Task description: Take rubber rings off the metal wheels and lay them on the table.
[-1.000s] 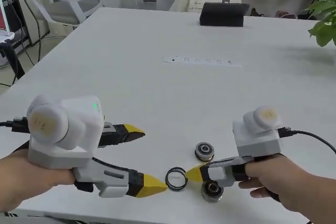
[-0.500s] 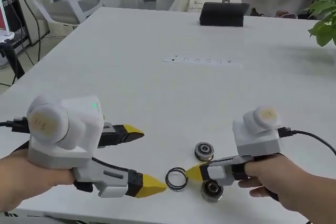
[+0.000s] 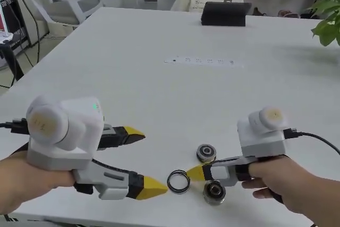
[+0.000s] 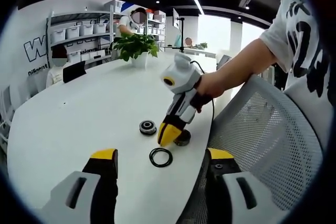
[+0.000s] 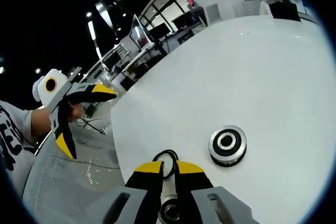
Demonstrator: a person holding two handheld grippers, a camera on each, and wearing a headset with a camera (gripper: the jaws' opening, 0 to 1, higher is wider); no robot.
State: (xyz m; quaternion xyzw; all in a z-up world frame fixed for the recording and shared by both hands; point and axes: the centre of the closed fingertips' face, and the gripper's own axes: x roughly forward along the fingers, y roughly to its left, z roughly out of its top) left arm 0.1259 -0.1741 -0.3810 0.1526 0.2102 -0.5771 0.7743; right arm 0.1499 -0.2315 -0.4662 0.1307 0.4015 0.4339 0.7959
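Where the white table (image 3: 159,89) nears its front edge, a thin black rubber ring (image 3: 178,181) is seen lying flat and loose. Two round silver metal wheels with dark rims are set close to its right: the farther wheel (image 3: 206,153) stands clear, while the nearer wheel (image 3: 214,191) is partly covered by the right gripper (image 3: 195,174). That gripper's yellow-tipped jaws are pressed almost together on nothing, just beside the ring. The left gripper (image 3: 144,160) is held empty, its jaws spread wide, on the ring's other side.
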